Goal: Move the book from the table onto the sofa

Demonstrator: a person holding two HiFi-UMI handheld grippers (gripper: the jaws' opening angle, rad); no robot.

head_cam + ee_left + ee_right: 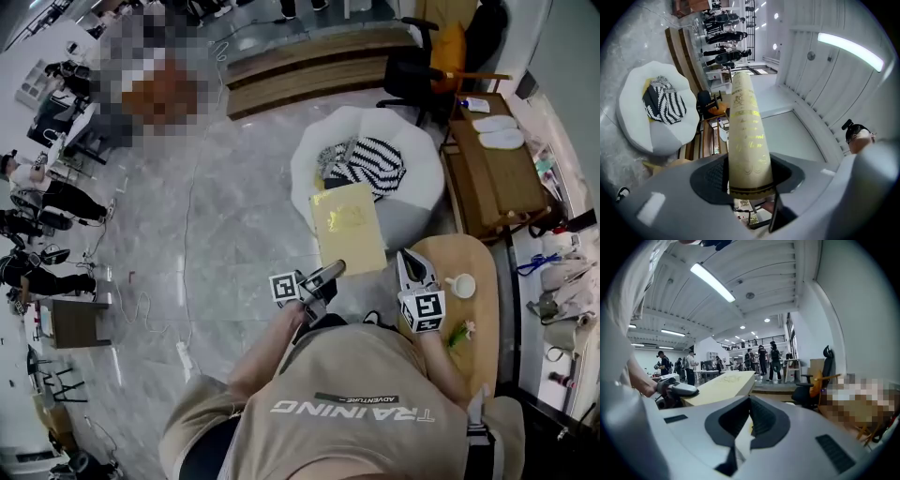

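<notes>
A pale yellow book (347, 228) with gold print hangs in the air in front of me, between the round wooden table (473, 258) and the white round sofa (412, 202). My left gripper (336, 269) is shut on the book's near edge. In the left gripper view the book (745, 136) stands out from between the left gripper's (749, 182) jaws, toward the sofa (661, 140). My right gripper (405, 255) hovers just right of the book, over the table's edge, its jaws together and holding nothing. In the right gripper view the book (722, 387) passes left of the right gripper (749, 420).
A black-and-white striped cushion (366, 159) lies on the sofa seat. A white cup (460, 285) and a small flower (459, 331) sit on the table. A wooden bench (497, 173) stands to the right, a black chair (441, 56) beyond. Cables (141, 300) cross the marble floor.
</notes>
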